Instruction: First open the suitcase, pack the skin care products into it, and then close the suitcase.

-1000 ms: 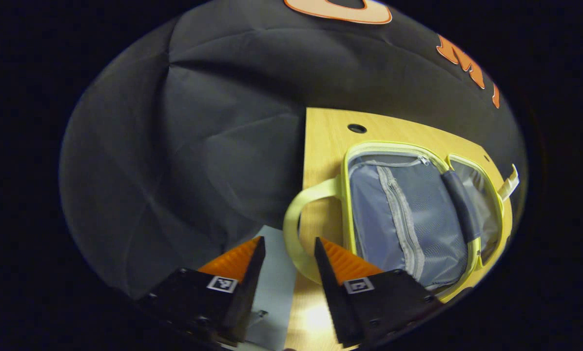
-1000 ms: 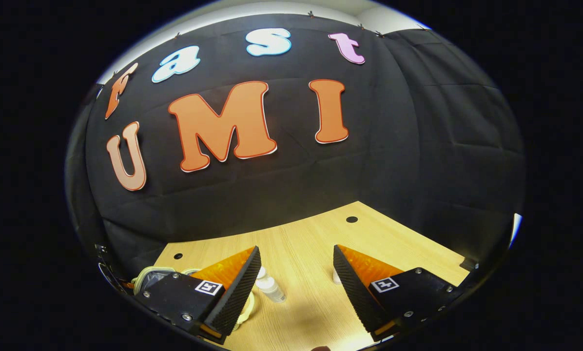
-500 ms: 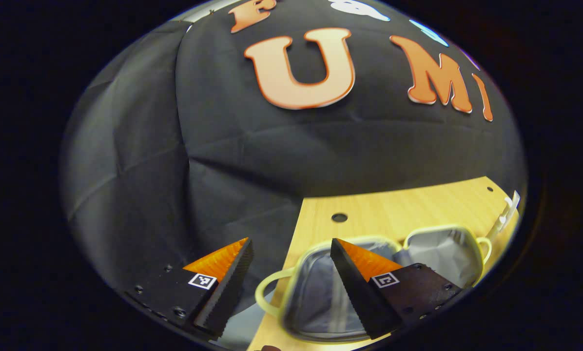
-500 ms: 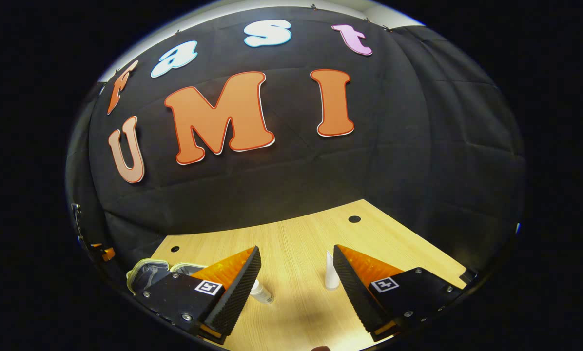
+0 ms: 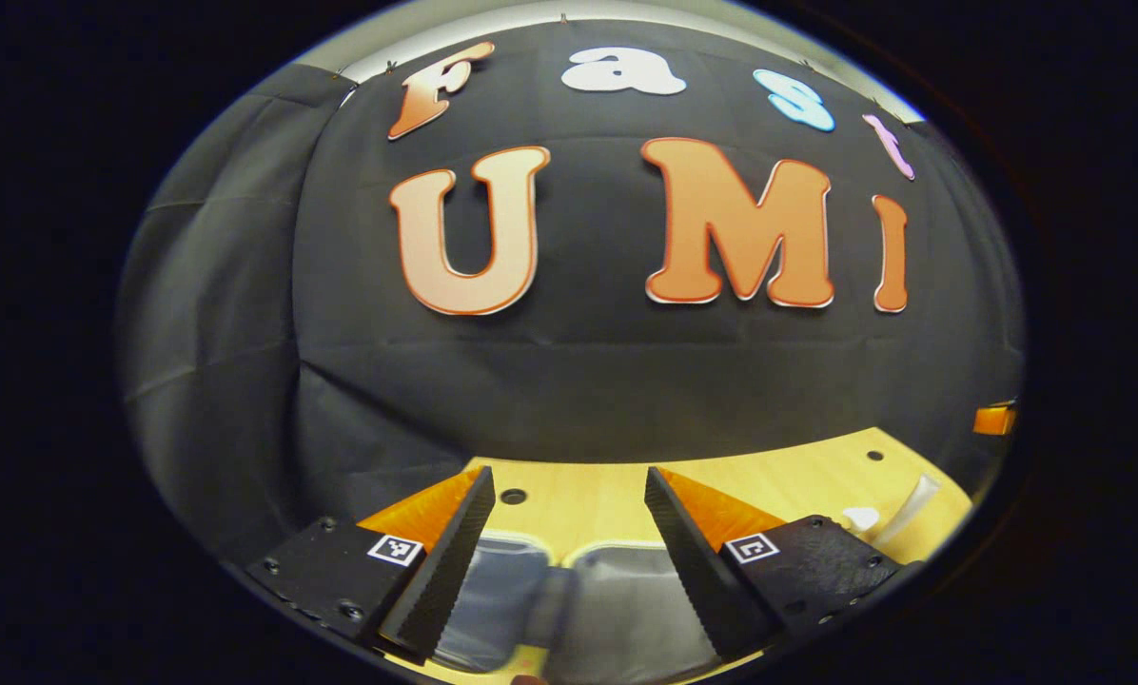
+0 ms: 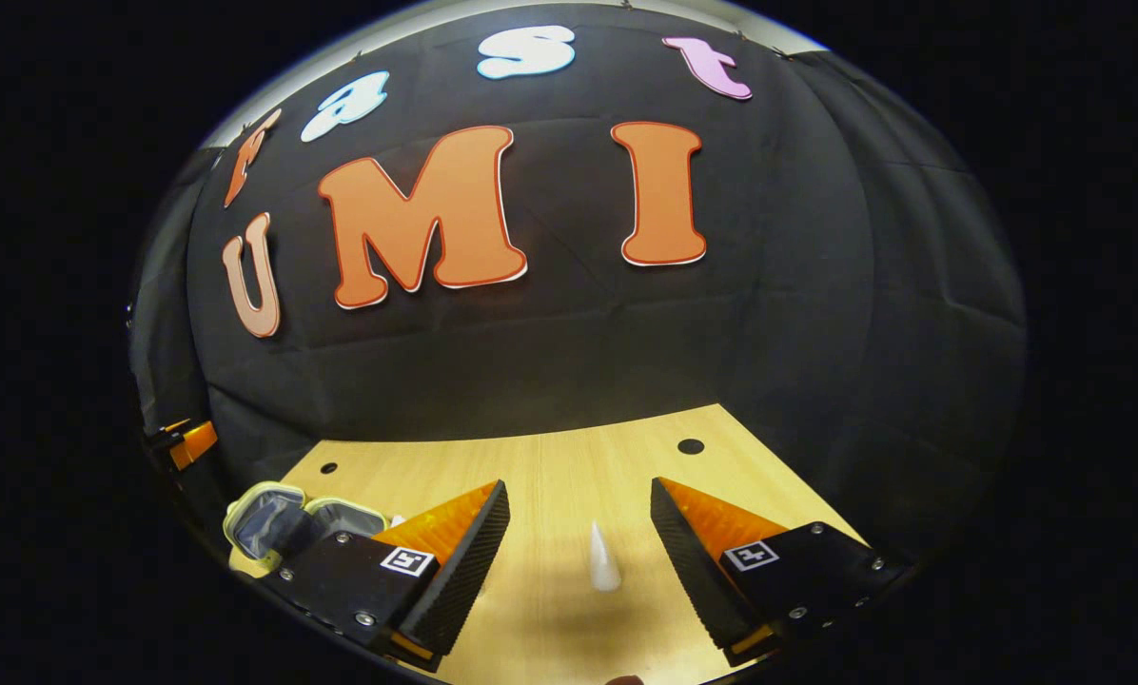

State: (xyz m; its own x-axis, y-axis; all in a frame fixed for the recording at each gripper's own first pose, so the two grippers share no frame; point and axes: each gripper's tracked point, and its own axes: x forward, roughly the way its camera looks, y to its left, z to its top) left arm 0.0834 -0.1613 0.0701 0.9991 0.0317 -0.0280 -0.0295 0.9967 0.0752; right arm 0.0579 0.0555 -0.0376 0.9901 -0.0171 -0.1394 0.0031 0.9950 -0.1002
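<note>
Since the lid lies flat, opening looks done.
Suitcase (image 6: 279,514): open, both grey-lined halves bare, near the worktop's (image 6: 569,466) left edge.
White tube (image 6: 604,559): upright on the worktop, unpacked.
Right gripper (image 6: 578,533): fingers wide apart, empty, tube between them.
Left gripper (image 5: 569,518): wide apart, empty, over the suitcase.
Left: packing, closing.

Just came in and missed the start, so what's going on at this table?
A person holds two grippers above a wooden table. The suitcase lies open at the table's left end. Both the left gripper and right gripper are open and hold nothing. A white tube stands on the table ahead of the right gripper, not yet packed.
</note>
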